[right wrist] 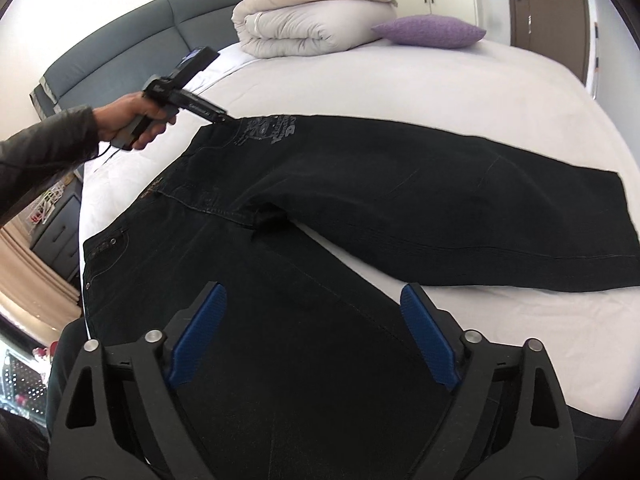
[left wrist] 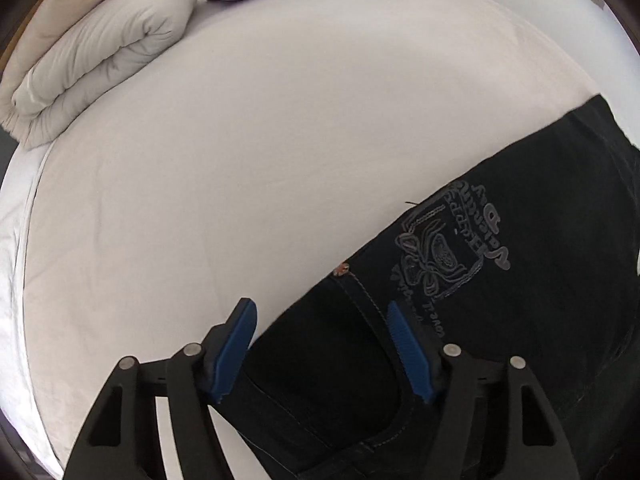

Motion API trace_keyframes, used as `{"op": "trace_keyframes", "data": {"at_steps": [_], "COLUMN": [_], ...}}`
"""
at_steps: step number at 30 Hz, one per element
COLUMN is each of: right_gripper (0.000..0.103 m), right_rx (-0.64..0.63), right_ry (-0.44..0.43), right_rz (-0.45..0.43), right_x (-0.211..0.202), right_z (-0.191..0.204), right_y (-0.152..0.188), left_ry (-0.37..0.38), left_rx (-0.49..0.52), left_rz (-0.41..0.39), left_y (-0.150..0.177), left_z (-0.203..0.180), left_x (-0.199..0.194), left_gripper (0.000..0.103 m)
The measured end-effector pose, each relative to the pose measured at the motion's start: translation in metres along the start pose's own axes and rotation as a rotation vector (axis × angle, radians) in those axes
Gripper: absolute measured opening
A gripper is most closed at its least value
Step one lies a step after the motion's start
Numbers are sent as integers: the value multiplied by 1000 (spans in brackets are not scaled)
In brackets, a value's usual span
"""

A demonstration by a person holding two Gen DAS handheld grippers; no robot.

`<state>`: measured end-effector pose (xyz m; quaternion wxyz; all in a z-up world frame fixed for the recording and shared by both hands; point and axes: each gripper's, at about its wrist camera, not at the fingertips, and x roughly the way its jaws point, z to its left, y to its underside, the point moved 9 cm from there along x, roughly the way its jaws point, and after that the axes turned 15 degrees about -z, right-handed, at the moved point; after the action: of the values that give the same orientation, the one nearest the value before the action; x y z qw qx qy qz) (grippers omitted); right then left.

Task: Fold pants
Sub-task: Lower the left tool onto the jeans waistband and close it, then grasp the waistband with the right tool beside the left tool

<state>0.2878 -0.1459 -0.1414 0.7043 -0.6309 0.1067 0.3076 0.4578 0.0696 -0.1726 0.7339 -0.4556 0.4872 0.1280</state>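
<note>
Black pants (right wrist: 320, 208) lie spread flat on the white bed, waist to the left, legs apart toward the right and the near edge. A grey embroidered logo (left wrist: 448, 240) marks the far waist corner. My left gripper (left wrist: 324, 312) is open just above that waist corner, its jaws straddling the edge of the pants; it also shows in the right wrist view (right wrist: 220, 118), held by a hand. My right gripper (right wrist: 314, 296) is open and empty above the near leg of the pants.
A folded cream duvet (right wrist: 308, 28) and a purple pillow (right wrist: 432, 30) lie at the head of the bed (right wrist: 400, 88). A grey headboard (right wrist: 132, 36) stands at the left. Wardrobe doors and a wooden door (right wrist: 548, 0) are behind.
</note>
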Motion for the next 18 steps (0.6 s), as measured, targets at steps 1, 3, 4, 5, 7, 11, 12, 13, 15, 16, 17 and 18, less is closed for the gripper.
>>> {"op": "trace_keyframes", "data": {"at_steps": [1, 3, 4, 5, 7, 11, 12, 13, 15, 16, 17, 18], "right_gripper": [87, 86, 86, 85, 84, 81, 81, 80, 77, 75, 74, 73], "right_rx": [1, -4, -6, -8, -8, -23, -34, -40, -49, -61, -78, -103], "right_ry": [-11, -27, -36, -45, -63, -91, -91, -93, -100, -105, -108, -112], "right_rz": [11, 23, 28, 35, 48, 68, 70, 69, 66, 66, 65, 64], "right_x": [5, 14, 16, 20, 26, 22, 24, 24, 26, 27, 30, 32], "right_z": [-1, 0, 0, 0, 3, 7, 7, 10, 13, 14, 15, 15], "right_y": [1, 3, 5, 6, 7, 18, 16, 15, 14, 10, 5, -1], "left_ry": [15, 40, 64, 94, 125, 205, 206, 203, 195, 189, 168, 149], "left_rx": [13, 20, 22, 36, 87, 140, 154, 170, 198, 208, 237, 259], "left_rz": [24, 56, 82, 111, 155, 219, 223, 213, 192, 182, 163, 141], "left_y": [0, -1, -1, 0, 1, 4, 5, 5, 5, 6, 5, 2], "left_z": [1, 5, 6, 3, -5, -20, -22, -24, -26, -26, -27, -26], "left_x": [5, 12, 15, 20, 26, 30, 30, 29, 24, 22, 19, 16], "left_gripper": [71, 71, 71, 71, 70, 41, 28, 18, 9, 8, 7, 7]}}
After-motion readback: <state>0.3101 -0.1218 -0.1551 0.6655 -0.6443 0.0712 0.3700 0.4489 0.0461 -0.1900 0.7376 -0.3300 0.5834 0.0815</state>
